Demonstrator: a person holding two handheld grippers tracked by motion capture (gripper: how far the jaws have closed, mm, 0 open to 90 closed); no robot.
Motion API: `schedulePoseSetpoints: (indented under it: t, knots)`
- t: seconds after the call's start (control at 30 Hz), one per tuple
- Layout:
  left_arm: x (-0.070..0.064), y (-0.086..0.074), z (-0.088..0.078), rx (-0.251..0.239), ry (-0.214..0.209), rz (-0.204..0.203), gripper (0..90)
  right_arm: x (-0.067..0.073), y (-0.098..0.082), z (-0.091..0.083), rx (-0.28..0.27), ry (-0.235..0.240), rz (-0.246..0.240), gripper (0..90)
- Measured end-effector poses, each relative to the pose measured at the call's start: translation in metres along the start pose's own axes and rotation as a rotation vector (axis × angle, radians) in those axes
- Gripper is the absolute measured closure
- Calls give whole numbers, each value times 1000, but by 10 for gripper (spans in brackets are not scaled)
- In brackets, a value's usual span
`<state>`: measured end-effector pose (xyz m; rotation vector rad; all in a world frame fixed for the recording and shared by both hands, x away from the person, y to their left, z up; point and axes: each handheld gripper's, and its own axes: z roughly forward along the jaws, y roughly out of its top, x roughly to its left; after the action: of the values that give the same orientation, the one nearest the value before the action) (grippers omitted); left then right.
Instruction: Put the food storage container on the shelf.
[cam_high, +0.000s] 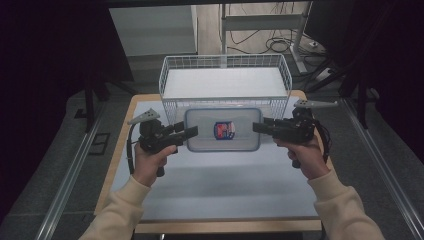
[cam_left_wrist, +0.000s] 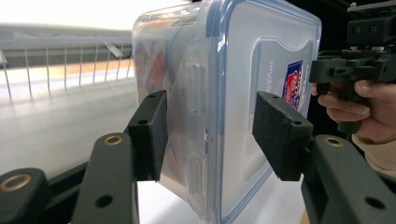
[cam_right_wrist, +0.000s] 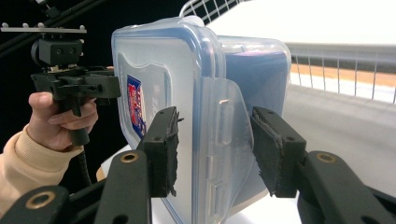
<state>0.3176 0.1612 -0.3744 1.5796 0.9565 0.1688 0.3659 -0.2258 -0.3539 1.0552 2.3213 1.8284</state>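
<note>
Clear lidded food container (cam_high: 223, 130) with a red-and-blue label on its lid, carried between both grippers — long axis running straight from one pair of jaws to the other, one short end in each. Held up off the white table (cam_high: 220, 185), just in front of the near wall of the white wire basket (cam_high: 225, 75), lid facing up towards the high camera.

Left gripper (cam_high: 191, 133): jaws about half open, clamped across the container's left end, one pad above the lid, one below the base, latch flap between them. In the left gripper view the lower pad looks pressed on; the upper pad (cam_left_wrist: 279, 133) sits at the lid, contact likely but hard to confirm.

Right gripper (cam_high: 257, 127): same stance, jaws about half open, straddling the right end at its latch flap, pads (cam_right_wrist: 164, 149) close on lid and base.

Basket beyond the jaws, its rim roughly level with the container. Neither hand nearer — load shared evenly. Likely next: forward over the near wall, kept level, then down inside.
</note>
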Motion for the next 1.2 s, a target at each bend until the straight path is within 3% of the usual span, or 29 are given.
schedulePoseSetpoints:
  t: [0.37, 0.8, 1.2]
  knots:
    - [8, 46, 14, -5, -8, 25, 466, -7, 43, -2, -26, -30, -35, 526]
    - [29, 86, 37, -7, -19, 2, 464, -28, 89, 6, -17, -55, -26, 522]
    - [51, 116, 56, 21, -10, -37, 465, -59, 115, 22, -1, -46, 33, 522]
